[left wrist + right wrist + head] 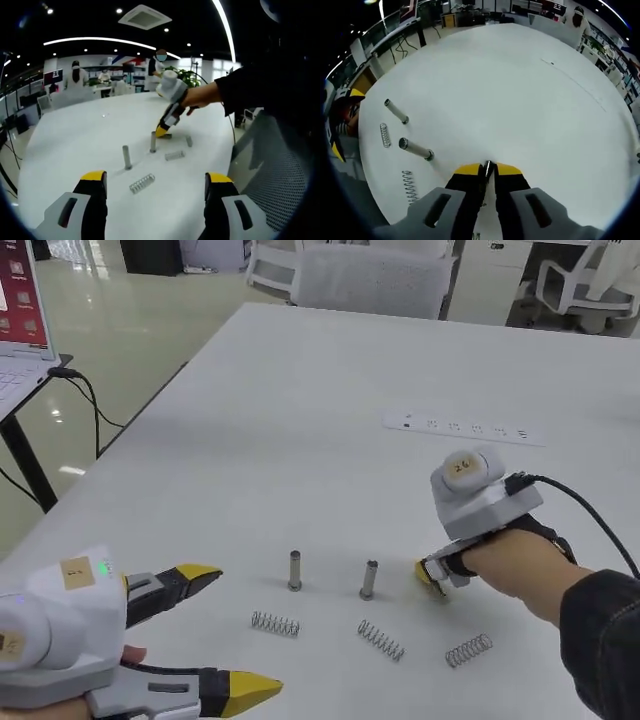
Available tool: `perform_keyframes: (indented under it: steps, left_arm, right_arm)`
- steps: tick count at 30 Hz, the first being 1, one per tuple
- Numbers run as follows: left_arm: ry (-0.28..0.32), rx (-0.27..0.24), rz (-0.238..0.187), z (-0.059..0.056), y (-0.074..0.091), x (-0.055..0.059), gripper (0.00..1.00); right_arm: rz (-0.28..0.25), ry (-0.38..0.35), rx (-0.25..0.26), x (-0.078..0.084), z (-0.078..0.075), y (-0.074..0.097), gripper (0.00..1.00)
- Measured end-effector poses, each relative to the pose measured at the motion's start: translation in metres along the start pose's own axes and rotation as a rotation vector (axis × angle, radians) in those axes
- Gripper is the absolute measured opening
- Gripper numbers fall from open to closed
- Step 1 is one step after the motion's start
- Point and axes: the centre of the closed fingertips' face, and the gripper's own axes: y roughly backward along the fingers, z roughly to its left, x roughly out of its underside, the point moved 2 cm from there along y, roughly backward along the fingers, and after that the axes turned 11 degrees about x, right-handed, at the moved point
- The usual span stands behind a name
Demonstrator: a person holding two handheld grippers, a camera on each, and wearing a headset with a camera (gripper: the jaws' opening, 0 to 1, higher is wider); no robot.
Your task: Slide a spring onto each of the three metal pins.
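Head view: over the white table [300,390], left gripper [225,632] hovers with jaws spread and empty; right gripper [428,578], tips at the tabletop, is pressed together on a thin metal piece, probably the 3rd pin [487,167], just beside 2 upright pins [295,570], with 3 springs [275,624] lying loose nearby. Risk: the pinched pin topples on release since nothing braces it, knocking a neighbour; springs roll if nudged. Gripper stickers [461,466] carry writing too small to read.
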Motion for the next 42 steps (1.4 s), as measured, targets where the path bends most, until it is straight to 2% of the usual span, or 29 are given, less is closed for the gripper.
perform_keyframes:
  steps: [3,5,8,10,17,26,29,39,42]
  left_arm:
    - [0.001,0.000,-0.001,0.000,0.000,0.000,0.76]
    - [0.004,-0.001,-0.003,0.000,0.000,0.000,0.76]
    - [0.004,0.003,0.000,-0.001,0.000,0.000,0.76]
    - [0.003,0.004,0.002,-0.001,0.000,0.001,0.75]
    - [0.000,0.005,0.003,-0.001,0.000,0.001,0.75]
    - [-0.004,0.012,0.005,-0.004,-0.002,0.000,0.75]
    - [-0.009,0.016,0.011,-0.005,-0.002,0.000,0.75]
    - [-0.017,0.021,0.014,-0.008,-0.003,-0.001,0.75]
    - [-0.018,0.022,0.016,-0.009,-0.003,-0.001,0.75]
  right_arm:
    - [0.000,-0.024,-0.009,-0.002,0.001,0.000,0.11]
    - [0.001,0.016,0.003,-0.001,0.001,0.001,0.10]
    - [0.001,0.023,0.000,-0.001,0.002,0.002,0.09]
    - [-0.001,0.062,-0.004,-0.001,0.005,0.003,0.06]
    - [0.014,0.081,-0.003,0.001,0.006,0.007,0.05]
    - [-0.090,0.063,-0.022,-0.005,0.004,0.042,0.05]
    - [-0.117,0.071,-0.016,-0.002,0.005,0.051,0.05]
    - [-0.168,0.036,-0.016,0.010,0.005,0.061,0.05]
    - [-0.165,0.025,-0.016,0.012,0.006,0.060,0.05]
